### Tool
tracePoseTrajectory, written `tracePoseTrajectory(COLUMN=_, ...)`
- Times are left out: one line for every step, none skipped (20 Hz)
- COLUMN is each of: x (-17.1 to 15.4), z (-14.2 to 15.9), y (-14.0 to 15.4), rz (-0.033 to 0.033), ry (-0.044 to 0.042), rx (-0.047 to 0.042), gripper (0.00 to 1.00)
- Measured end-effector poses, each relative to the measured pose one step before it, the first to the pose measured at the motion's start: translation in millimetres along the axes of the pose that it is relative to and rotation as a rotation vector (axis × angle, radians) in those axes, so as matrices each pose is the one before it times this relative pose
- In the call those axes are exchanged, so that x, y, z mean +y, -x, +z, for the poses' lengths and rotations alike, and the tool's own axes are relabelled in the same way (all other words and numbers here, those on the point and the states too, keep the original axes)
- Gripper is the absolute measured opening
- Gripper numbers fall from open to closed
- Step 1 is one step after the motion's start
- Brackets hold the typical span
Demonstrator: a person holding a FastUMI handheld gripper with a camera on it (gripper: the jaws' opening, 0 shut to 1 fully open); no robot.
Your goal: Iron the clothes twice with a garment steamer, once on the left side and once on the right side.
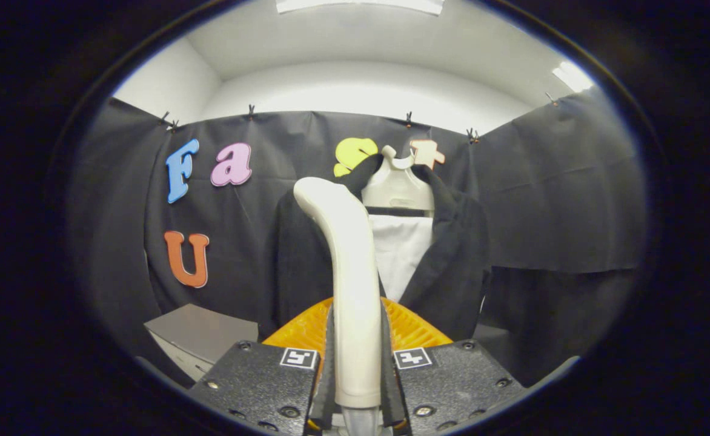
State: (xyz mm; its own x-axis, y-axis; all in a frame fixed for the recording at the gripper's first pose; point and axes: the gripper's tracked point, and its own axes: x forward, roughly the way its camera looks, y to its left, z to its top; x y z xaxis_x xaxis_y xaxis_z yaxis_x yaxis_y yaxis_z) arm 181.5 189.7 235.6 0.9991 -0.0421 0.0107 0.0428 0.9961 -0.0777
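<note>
The gripper (358, 369) clamps the cream plastic garment steamer (346, 272) upright before the hanging black jacket (452, 266); likely next, sweep one side.

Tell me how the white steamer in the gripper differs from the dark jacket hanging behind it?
The steamer is pale, smooth and rigid; the jacket is dark, soft cloth. The steamer stands upright, clamped between the fingers of the gripper; the jacket hangs beyond them on a white hanger, open over a white panel. Both stand roughly upright.
</note>
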Motion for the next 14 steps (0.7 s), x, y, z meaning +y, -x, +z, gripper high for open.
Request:
tracePoseTrajectory(x=-0.31, z=-7.87, y=-0.95, rz=0.01191, ry=-0.006, rx=0.02209, gripper=0.33)
tracePoseTrajectory(x=-1.76, z=-4.84, y=-1.47, rz=0.00568, ry=-0.00114, rx=0.01234, gripper=0.33)
tracePoseTrajectory(x=-3.23, z=-4.28, y=-2.2, rz=0.00126, ry=0.00318, rx=0.00498, gripper=0.33)
tracePoseTrajectory(x=-2.71, z=-2.94, y=-0.54, rz=0.00117, ry=0.00602, rx=0.00123, gripper=0.33)
tracePoseTrajectory(x=-3.08, z=-3.85, y=-0.94, rz=0.00008, ry=0.00439, rx=0.00019, gripper=0.33)
tracePoseTrajectory(x=-2.62, z=-5.9, y=-0.77, rz=-0.00195, ry=0.00784, rx=0.00883, gripper=0.33)
tracePoseTrajectory(x=-1.29, z=-7.72, y=-0.44, rz=0.00032, ry=-0.00229, rx=0.01176, gripper=0.33)
tracePoseTrajectory(x=-1.62, z=-6.37, y=-0.13, rz=0.00373, ry=-0.00546, rx=0.01111, gripper=0.33)
tracePoseTrajectory(x=-2.44, z=-7.74, y=-0.32, rz=-0.00073, ry=0.00269, rx=0.00616, gripper=0.33)
tracePoseTrajectory(x=-4.3, z=-5.62, y=-0.04, rz=-0.00398, ry=0.00665, rx=0.00595, gripper=0.33)
tracePoseTrajectory(x=-3.73, z=-6.64, y=-0.74, rz=0.0007, ry=0.00302, rx=0.00688, gripper=0.33)
tracePoseTrajectory(x=-2.52, z=-6.85, y=0.67, rz=0.00345, ry=0.00431, rx=0.00934, gripper=0.33)
tracePoseTrajectory(x=-2.89, z=-7.13, y=-0.38, rz=0.00123, ry=0.00802, rx=0.00676, gripper=0.33)
tracePoseTrajectory(x=-3.04, z=-4.99, y=-0.91, rz=0.00124, ry=0.01135, rx=0.00374, gripper=0.33)
